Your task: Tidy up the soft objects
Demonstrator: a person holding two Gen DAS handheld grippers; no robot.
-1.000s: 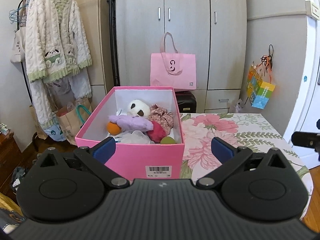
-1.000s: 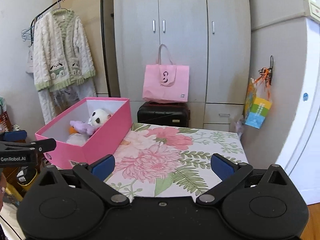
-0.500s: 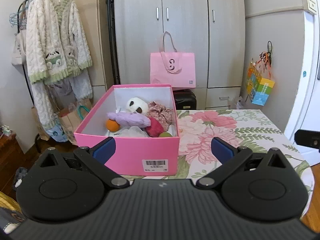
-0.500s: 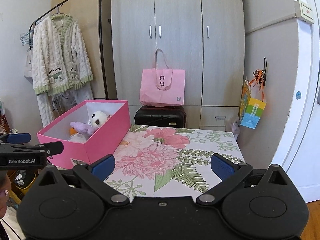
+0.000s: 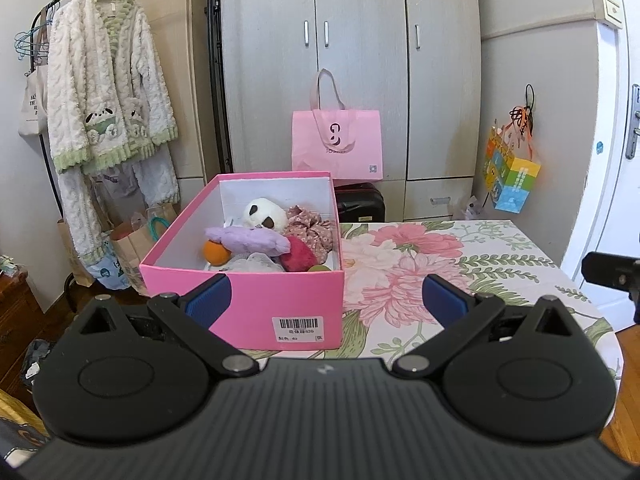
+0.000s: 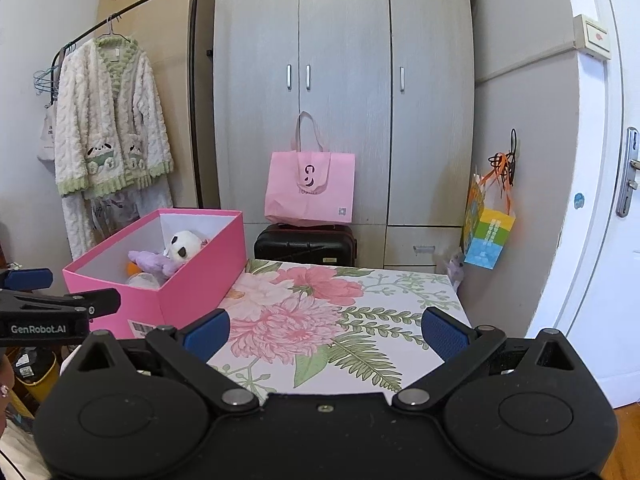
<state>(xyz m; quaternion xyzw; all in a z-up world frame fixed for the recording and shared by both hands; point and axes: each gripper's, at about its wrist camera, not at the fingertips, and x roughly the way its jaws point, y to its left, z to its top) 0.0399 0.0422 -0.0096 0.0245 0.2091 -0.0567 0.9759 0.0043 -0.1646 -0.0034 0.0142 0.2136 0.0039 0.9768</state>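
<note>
Nearest, in the left wrist view: left gripper point(image 5: 326, 294) hanging with jaws spread wide, gripping nothing, blue pads point(image 5: 210, 298) framing the near end of the pink box point(image 5: 256, 304). Sitting just beyond the fingertips, slightly left of centre, on the floral table point(image 5: 440, 264), near its left edge. Barcode label facing the camera.

Lying inside the box, packed together: an orange ball point(image 5: 216, 253) at the left, a purple plush point(image 5: 248, 240) draped across the middle, a red plush point(image 5: 298, 254) to its right, a pale mesh piece point(image 5: 252, 264) at the front, a floral scrunchie point(image 5: 312, 228) along the right wall, and a panda point(image 5: 262, 216) toward the back.

In the right wrist view: right gripper point(image 6: 324, 330) also gaping wide and holding nothing, hovering over bare tabletop, with the box well off to its left. Left gripper's black finger poking in at the left edge, just in front of the box.

Farther back: a black suitcase point(image 6: 306, 244) standing behind the table, a pink bag point(image 6: 310, 190) resting on it, against a grey wardrobe point(image 6: 344, 80). Hanging at far left, a fluffy cardigan point(image 5: 108, 92); hanging at right, a colourful bag point(image 5: 512, 178).
</note>
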